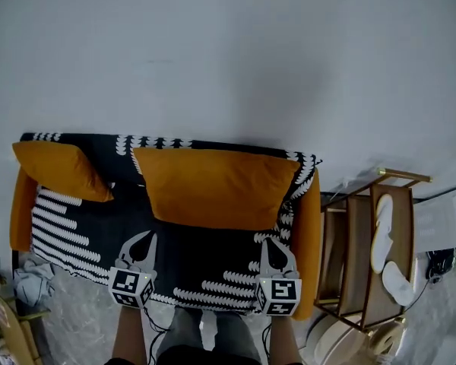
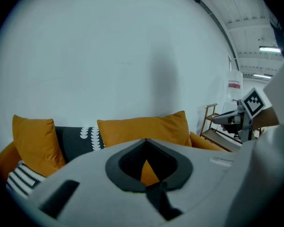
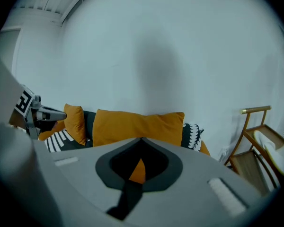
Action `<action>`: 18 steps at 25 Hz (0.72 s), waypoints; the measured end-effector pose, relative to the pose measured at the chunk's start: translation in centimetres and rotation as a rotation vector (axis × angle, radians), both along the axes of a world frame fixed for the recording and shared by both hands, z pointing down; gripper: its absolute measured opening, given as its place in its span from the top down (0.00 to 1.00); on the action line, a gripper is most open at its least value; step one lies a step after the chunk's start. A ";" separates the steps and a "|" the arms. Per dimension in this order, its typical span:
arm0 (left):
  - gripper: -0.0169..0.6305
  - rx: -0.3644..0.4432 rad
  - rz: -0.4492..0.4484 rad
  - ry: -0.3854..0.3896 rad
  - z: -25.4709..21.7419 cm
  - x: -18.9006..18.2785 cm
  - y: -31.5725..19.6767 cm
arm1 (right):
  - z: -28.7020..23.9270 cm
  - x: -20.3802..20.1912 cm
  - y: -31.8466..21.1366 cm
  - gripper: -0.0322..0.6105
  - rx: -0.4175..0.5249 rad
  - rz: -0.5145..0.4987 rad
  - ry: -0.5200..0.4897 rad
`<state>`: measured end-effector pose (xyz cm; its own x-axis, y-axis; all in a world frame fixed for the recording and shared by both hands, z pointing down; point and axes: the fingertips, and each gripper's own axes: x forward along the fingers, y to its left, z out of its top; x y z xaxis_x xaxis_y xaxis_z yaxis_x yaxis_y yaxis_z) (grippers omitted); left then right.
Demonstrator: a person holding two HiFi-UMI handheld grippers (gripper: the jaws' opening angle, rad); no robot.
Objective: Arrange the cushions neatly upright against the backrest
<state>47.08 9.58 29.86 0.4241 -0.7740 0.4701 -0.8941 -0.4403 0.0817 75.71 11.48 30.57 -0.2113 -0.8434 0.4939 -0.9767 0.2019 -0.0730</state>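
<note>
The large orange cushion (image 1: 213,188) stands upright against the backrest of the sofa (image 1: 83,230), right of centre, and a smaller orange cushion (image 1: 61,169) stands at the left end, a gap of black-and-white cover between them. The left gripper (image 1: 143,243) and right gripper (image 1: 276,251) hover over the seat's front edge – both with jaws together, holding nothing – and a wooden rack (image 1: 361,242) stands beside the sofa's right arm.

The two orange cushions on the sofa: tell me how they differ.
The large cushion is much wider than the small cushion. The large cushion stands square along the backrest; the small cushion sits angled in the left corner. Both are plain orange and upright.
</note>
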 end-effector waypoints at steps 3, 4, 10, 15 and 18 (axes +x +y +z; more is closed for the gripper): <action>0.98 0.004 -0.015 0.010 -2.1 0.0 0.7 | -2.2 -0.6 0.6 0.93 0.004 -0.004 -0.033; 0.98 0.009 -0.017 0.017 -2.9 0.1 1.0 | -3.1 -0.8 0.8 0.93 0.006 -0.010 -0.040; 0.98 0.080 -0.008 0.043 -8.4 0.2 1.9 | -8.1 -2.3 2.0 0.93 0.039 -0.080 -0.058; 0.98 0.109 -0.019 0.058 -11.6 0.0 2.5 | -10.7 -3.3 2.9 0.93 0.054 -0.094 -0.061; 0.97 0.131 -0.030 0.091 -13.5 -0.4 3.3 | -12.5 -3.4 3.3 0.93 0.071 -0.110 -0.045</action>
<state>46.71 12.85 16.31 0.4357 -0.8392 0.3254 -0.8987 -0.4254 0.1065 72.29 14.73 18.02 -0.3249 -0.8465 0.4219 -0.9445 0.3134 -0.0984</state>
